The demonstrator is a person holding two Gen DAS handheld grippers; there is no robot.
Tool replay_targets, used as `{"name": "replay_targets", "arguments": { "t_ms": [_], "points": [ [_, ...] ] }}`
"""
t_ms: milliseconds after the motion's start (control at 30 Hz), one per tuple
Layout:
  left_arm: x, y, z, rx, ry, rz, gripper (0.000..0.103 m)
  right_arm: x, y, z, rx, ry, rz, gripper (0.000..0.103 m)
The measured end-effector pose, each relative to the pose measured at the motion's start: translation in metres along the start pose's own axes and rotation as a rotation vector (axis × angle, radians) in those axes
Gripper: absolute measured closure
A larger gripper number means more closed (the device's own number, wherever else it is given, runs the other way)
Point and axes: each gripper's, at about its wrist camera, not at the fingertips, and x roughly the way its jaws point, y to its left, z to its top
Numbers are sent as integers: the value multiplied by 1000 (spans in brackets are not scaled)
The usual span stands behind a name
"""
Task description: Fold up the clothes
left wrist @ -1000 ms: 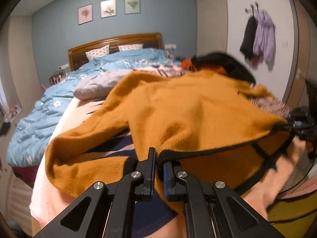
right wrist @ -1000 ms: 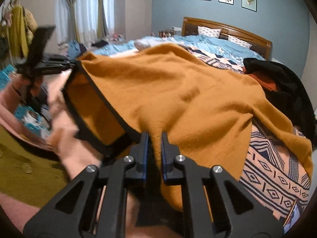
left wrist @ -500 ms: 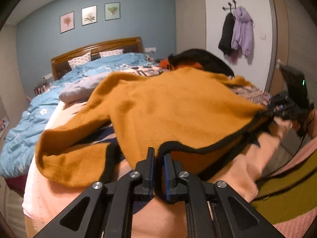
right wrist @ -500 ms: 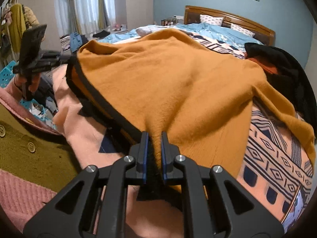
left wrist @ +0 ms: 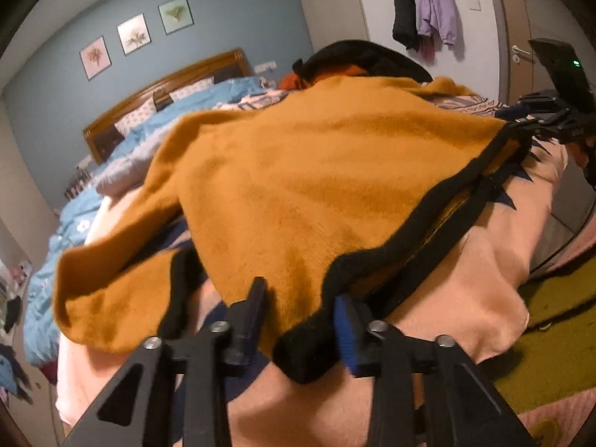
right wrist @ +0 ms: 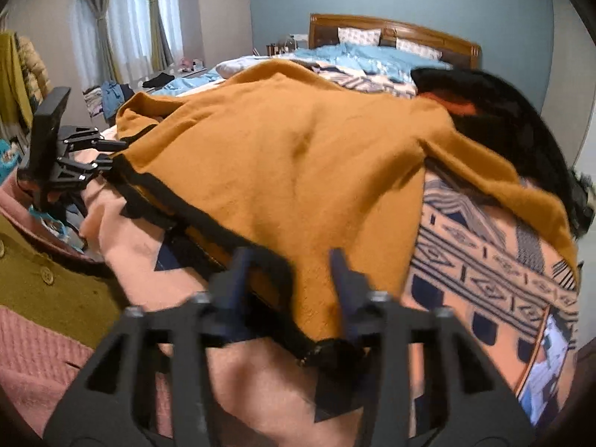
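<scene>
A mustard-orange sweater (left wrist: 298,171) with black trim lies spread over the foot of the bed; it also shows in the right wrist view (right wrist: 298,156). My left gripper (left wrist: 301,305) is open, its jaws wide apart on either side of the sweater's black hem corner, which lies loose between them. My right gripper (right wrist: 290,268) is open too, its fingers either side of the other hem corner. Each gripper shows in the other's view, the right one (left wrist: 540,126) at the far hem corner and the left one (right wrist: 82,156) at its corner.
The sweater rests on a pink patterned blanket (right wrist: 491,260) over the bed. A black and orange garment (right wrist: 495,119) lies behind it. A blue duvet (left wrist: 111,186) and a wooden headboard (right wrist: 395,33) are farther back. Jackets (left wrist: 424,15) hang on the wall.
Both grippers were shut on the sweater's hem corners and lowered it to the bed. Both have now opened and let go of the hem.
</scene>
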Motion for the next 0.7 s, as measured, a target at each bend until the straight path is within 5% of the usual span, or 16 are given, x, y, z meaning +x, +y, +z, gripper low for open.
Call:
{"name": "replay_targets", "arguments": {
  "t_ms": [200, 233, 300, 533, 700],
  "points": [
    [-3, 7, 3, -36, -17, 30, 94, 24, 14, -2, -97, 57, -72, 54],
    [-7, 11, 3, -58, -32, 22, 94, 26, 12, -2, -90, 59, -71, 59],
    [-18, 18, 3, -96, -71, 2, 95, 25, 4, -3, -56, 51, -71, 90],
    [-61, 32, 7, -144, -205, -53, 96, -30, -29, 0, 123, -112, -14, 95],
    [-52, 21, -1, -85, -146, -55, 96, -37, -30, -11, 146, -88, -4, 96]
  ]
}}
